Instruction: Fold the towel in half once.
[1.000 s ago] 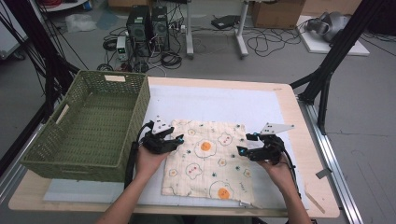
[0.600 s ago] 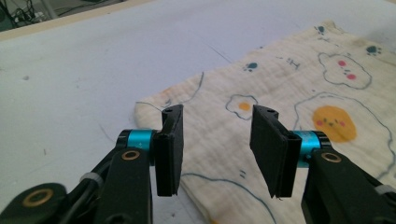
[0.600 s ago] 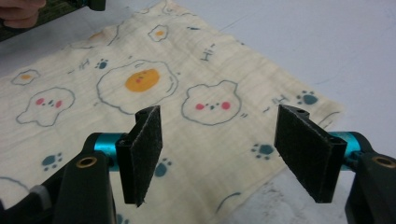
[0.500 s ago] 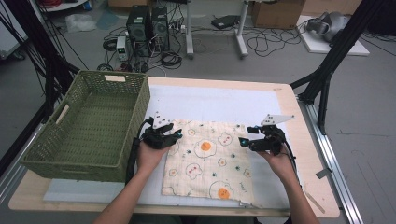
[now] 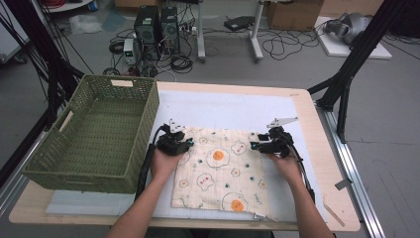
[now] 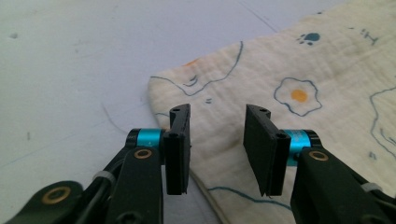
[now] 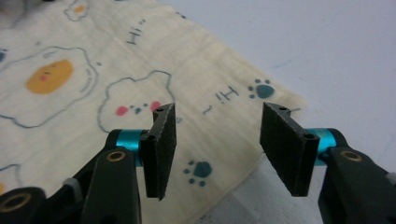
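Claws [image 5: 190, 144] lower over cloth [image 5: 223, 171]; basket [image 5: 94, 131] beside

A cream cloth [image 5: 223, 171] is seen spread flat on the white mat of the table, near the front edge and just beside the green basket. It is printed with fried eggs, small animals, blue paw marks and the word "Hi", and its fabric is slightly crinkled. The far left corner [image 6: 161, 84] is seen rounded and lying on the mat, while the far right corner [image 7: 292, 100] also lies flat, and the front right corner is folded a little.
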### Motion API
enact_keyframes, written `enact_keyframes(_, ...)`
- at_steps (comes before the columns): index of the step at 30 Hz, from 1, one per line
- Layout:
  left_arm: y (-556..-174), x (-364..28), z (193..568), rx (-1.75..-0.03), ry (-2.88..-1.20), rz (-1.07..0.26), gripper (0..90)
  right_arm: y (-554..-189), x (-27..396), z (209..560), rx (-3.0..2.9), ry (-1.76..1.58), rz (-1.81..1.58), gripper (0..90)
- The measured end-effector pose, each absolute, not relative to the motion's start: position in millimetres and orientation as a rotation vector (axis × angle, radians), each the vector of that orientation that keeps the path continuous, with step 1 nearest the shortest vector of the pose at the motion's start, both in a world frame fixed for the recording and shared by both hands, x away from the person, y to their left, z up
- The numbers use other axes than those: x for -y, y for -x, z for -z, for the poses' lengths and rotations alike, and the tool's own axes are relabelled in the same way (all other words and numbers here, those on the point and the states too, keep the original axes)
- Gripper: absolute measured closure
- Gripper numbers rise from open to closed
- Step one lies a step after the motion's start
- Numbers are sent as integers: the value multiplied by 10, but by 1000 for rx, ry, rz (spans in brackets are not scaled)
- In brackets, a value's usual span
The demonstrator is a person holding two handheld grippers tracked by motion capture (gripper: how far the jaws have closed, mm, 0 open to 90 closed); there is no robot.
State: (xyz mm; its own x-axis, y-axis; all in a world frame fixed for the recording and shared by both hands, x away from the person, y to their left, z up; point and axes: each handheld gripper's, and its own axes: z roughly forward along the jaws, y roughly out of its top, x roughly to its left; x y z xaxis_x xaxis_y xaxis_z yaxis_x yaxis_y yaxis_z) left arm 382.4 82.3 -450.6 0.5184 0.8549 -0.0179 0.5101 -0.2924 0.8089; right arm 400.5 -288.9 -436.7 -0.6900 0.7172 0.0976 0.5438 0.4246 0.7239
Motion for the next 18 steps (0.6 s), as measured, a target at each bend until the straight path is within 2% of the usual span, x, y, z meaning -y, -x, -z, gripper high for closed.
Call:
enact_keyframes(5, -3838, -830, 4512, -1155, -1953, -576, 684, -4051, 2895, 4430, -2425, -1133, -1061, 534)
enact_keyframes(8, -3832, -812, 4512, -1155, -1966, -602, 743, -4046, 2889, 4426, -2413, -1134, -1036, 615)
enact_keyframes(10, -3833, -815, 4514, -1148, -1966, -589, 822, -4035, 2870, 4417, -2410, -1121, -1009, 675)
enact_keyframes(12, -3833, -819, 4512, -1145, -1968, -581, 865, -4030, 2853, 4413, -2419, -1111, -1008, 732)
enact_keyframes(16, -3836, -838, 4510, -1144, -1962, -562, 886, -4035, 2861, 4421, -2434, -1118, -1051, 842)
enact_keyframes(18, -3830, -855, 4503, -1138, -1968, -553, 889, -4041, 2883, 4428, -2445, -1138, -1090, 856)
